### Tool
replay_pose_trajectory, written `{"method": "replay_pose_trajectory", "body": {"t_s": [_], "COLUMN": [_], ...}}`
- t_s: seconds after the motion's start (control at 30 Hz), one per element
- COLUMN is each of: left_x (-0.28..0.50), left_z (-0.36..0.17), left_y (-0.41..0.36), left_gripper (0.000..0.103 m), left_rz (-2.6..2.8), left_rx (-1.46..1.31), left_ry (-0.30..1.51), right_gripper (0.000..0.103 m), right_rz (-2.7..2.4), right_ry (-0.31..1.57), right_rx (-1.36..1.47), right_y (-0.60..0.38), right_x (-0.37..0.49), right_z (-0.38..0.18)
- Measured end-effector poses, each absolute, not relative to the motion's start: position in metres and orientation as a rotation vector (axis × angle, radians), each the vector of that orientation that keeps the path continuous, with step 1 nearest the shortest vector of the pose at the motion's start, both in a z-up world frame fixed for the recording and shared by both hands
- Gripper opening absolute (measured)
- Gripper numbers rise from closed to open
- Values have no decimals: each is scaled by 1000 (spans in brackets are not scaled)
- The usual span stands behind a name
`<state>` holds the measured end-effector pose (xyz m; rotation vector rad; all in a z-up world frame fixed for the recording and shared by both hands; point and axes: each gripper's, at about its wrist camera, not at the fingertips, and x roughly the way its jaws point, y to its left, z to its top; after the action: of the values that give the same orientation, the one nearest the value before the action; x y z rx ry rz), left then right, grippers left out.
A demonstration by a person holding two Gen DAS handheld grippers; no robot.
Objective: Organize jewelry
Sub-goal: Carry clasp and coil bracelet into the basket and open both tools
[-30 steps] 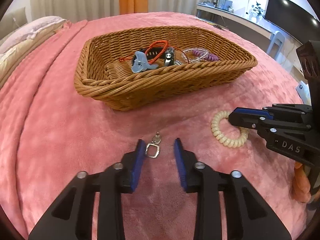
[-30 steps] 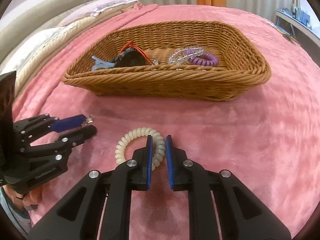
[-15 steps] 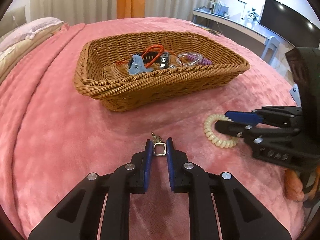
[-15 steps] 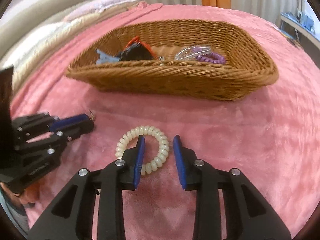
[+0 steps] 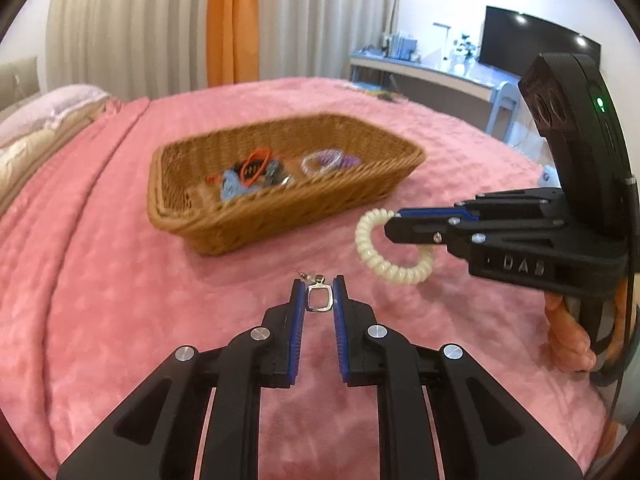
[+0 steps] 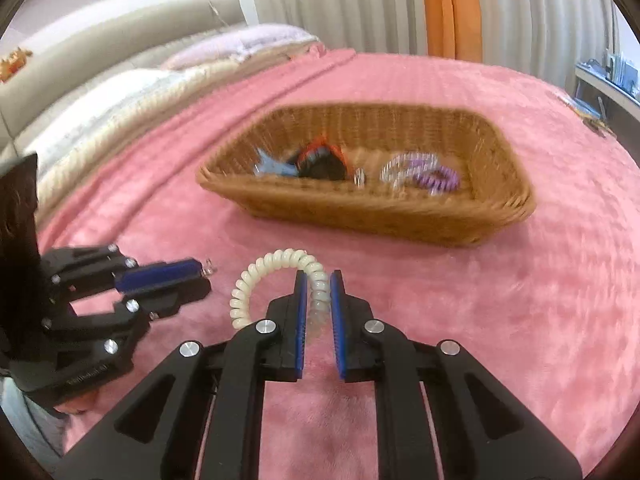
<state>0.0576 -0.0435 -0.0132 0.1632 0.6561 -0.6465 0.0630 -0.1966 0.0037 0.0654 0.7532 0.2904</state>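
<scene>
Both grippers lifted off blanket [image 5: 100, 280], left gripper [image 5: 319, 296] jaws pinching earring [image 5: 319, 298], right gripper [image 6: 319, 292] jaws clamping coil bracelet [image 6: 276, 276]

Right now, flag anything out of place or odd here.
Nothing stands out. The wicker basket sits level on the pink blanket; the left gripper holds a small silver earring, the right gripper a cream coil bracelet.

Open blanket up to basket, interior half cluttered

Bare pink blanket [image 6: 500, 300] lies between both grippers and the wicker basket [image 5: 280, 216]; its near wall stands in the way. Inside, clips [image 5: 248, 176] and coil bands [image 6: 424, 172] crowd the middle; left end [image 5: 180, 176] free. Right gripper [image 5: 390, 222] flanks left gripper [image 5: 319, 284] closely.
</scene>
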Motion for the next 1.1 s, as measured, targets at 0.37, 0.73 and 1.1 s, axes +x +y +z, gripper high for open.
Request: {"method": "replay_pose_trajectory", "body": {"t_s": [0.37,0.73,1.1], "left_x": [66,173,232], "left_z": [90,54,-3], "left_y": [-61,-92,-72], "left_gripper": [12,12,14], "left_rz": [-645,-566,-471], "left_rx": [142,86,-34], "left_ry": [414,495,692], "right_gripper": [10,10,10], "right_rz": [198,133,92], "right_ry": [479,627,804], "right_rx": [40,157,211], "right_y": [-228,-252,-259], "right_x": [77,197,240], "right_z": [120,68,0]}}
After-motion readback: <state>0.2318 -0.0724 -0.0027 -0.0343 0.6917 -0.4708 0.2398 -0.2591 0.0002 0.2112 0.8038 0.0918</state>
